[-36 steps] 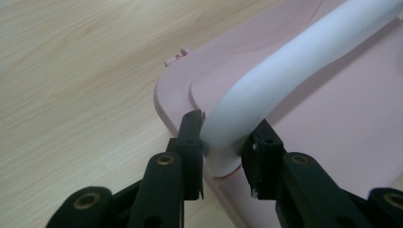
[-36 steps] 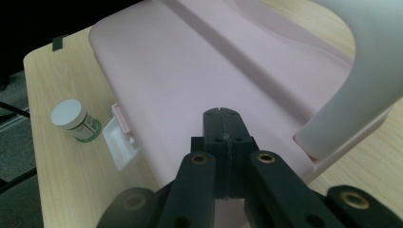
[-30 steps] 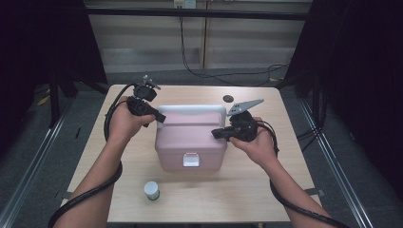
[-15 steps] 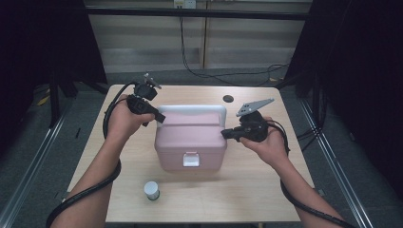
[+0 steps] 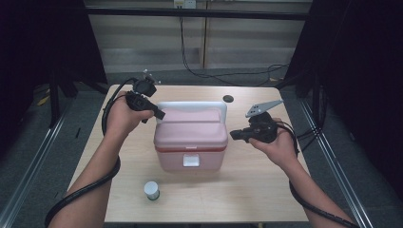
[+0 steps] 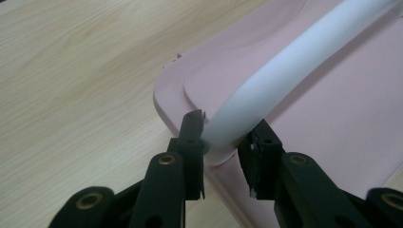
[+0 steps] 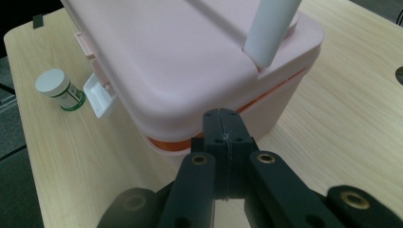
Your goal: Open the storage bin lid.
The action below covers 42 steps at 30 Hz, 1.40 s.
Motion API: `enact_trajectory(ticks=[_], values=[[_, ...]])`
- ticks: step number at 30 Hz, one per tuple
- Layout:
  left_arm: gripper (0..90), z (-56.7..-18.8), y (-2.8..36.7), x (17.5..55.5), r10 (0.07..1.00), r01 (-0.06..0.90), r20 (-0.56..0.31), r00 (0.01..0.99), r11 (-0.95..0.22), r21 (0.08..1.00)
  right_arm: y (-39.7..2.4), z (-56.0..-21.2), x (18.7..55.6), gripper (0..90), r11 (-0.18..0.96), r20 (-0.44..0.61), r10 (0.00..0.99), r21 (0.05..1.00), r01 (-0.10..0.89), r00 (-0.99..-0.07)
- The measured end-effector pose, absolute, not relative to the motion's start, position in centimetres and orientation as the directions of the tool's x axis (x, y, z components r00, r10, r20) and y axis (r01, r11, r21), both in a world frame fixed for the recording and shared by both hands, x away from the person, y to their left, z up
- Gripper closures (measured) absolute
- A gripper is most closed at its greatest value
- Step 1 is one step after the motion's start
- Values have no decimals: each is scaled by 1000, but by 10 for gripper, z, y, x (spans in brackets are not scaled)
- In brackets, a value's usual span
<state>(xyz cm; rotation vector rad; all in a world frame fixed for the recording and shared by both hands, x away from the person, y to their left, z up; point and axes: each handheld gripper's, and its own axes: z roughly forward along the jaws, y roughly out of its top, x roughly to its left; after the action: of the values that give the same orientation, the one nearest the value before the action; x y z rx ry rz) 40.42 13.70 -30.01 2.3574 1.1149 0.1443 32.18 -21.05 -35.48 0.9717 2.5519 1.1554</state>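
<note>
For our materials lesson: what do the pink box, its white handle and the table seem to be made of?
Pink box: probably moulded plastic, matt, with smooth rounded edges. White handle: likely plastic, smooth with a soft sheen. Table: pale wood or wood-look laminate, with printed-looking grain lines; which one is unclear.

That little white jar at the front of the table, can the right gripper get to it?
Probably yes. The jar stands alone on the bare table, and the right gripper holds nothing, jaws shut. The pink box sits beside the path, not across it; the jaws would need opening first.
</note>
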Motion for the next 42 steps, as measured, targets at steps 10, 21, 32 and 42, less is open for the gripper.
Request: enact_trajectory(ticks=[10, 21, 32, 42], values=[[715, -296, 138, 406, 747, 688, -124, 653, -517, 509, -207, -363, 322, 900, 503, 110, 616, 707, 497, -780], [715, -289, 140, 411, 746, 688, -137, 651, -504, 523, -199, -366, 325, 900, 506, 123, 606, 702, 501, -786], [716, -288, 141, 412, 748, 693, -148, 647, -496, 523, -184, -377, 331, 900, 513, 141, 599, 689, 512, -788], [716, -289, 141, 411, 743, 689, -146, 653, -505, 520, -178, -375, 334, 900, 516, 140, 590, 692, 505, -795]])
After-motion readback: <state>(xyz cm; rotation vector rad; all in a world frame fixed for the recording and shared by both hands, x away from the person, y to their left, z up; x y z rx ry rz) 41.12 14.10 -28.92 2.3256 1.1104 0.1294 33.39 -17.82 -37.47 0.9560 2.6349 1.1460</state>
